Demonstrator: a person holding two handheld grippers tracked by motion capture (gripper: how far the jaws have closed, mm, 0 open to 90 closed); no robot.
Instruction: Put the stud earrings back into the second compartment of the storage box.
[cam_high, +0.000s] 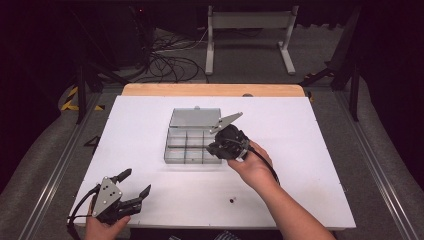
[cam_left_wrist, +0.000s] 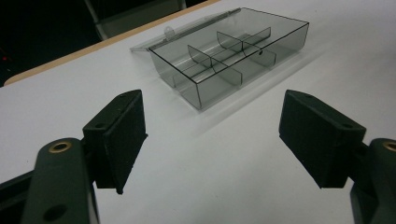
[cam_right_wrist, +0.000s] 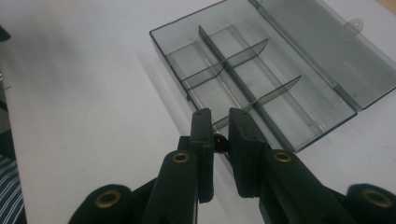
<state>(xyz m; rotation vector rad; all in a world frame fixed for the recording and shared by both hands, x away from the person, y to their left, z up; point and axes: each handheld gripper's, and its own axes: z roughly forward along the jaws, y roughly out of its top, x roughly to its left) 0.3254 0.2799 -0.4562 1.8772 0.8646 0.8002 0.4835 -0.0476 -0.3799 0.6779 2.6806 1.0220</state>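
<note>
The right gripper (cam_right_wrist: 219, 135) is pinching a tiny dark bead (cam_right_wrist: 219, 142) just over the open box's (cam_right_wrist: 280, 135) near corner.

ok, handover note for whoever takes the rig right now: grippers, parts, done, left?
Right gripper: shut on a small dark bead, held at the near edge of the open compartment box.
Left gripper: open, holding nothing, at the table's near left.
Done: one bead picked up.
Left: drop it in a compartment, then probably fetch the second bead on the table.
</note>
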